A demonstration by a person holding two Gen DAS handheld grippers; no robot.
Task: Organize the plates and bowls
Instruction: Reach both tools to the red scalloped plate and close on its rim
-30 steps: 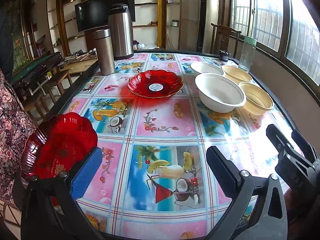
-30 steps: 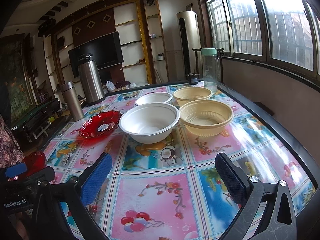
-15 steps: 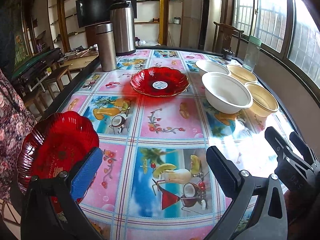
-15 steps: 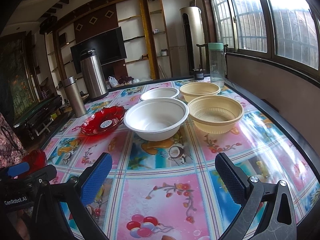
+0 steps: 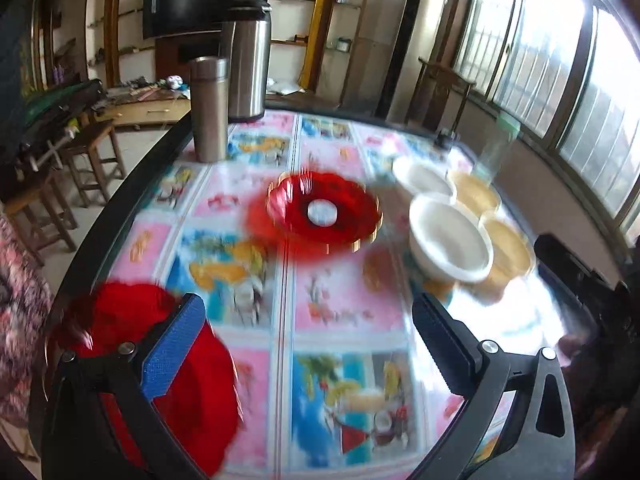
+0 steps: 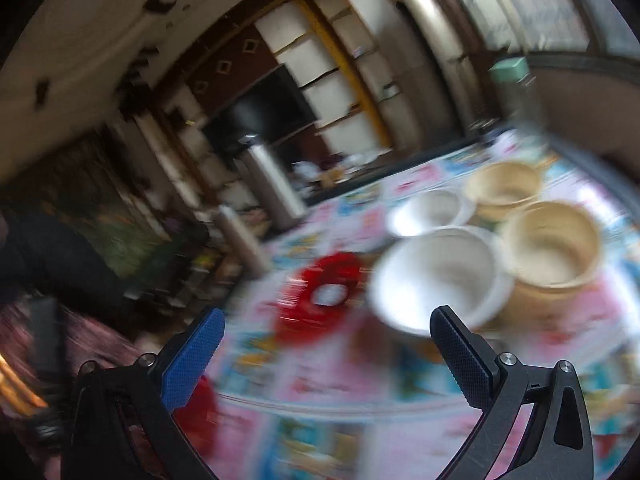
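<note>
Red glass-looking plate [image 5: 172, 392] is sitting right at the near edge of the surface [image 5: 344, 304], and that's what worries me most. The left gripper [image 5: 308, 344] is spread wide with nothing in it, and its blue pad [image 5: 174, 350] is already over that plate's rim, though I can't tell if it's touching. Clip the rim at an angle and the plate could skate off the edge, since it looks thin, slick and scalloped, so not much to bite on. The other red plate [image 5: 324, 210] sits further in, toward the middle, well clear of the near plate. Just beyond it, on the window side, are two white bowls [image 5: 452, 240] and two tan bowls [image 5: 508, 248] packed tight together, pretty much touching. The right gripper [image 6: 326, 344] is also wide open and empty, tilted and aimed about at the gap between the middle red plate and the big white bowl. Both views are smeared, so I'd guess everything is moving fast, and going into that cluster quick could knock one bowl into the next. Past the middle plate stand a steel flask [image 5: 210, 108] and a bigger steel thermos [image 5: 248, 60], tall and tippy if anything slides that way. Stacking the slick plates off-centre could also leave them wobbling.
</note>
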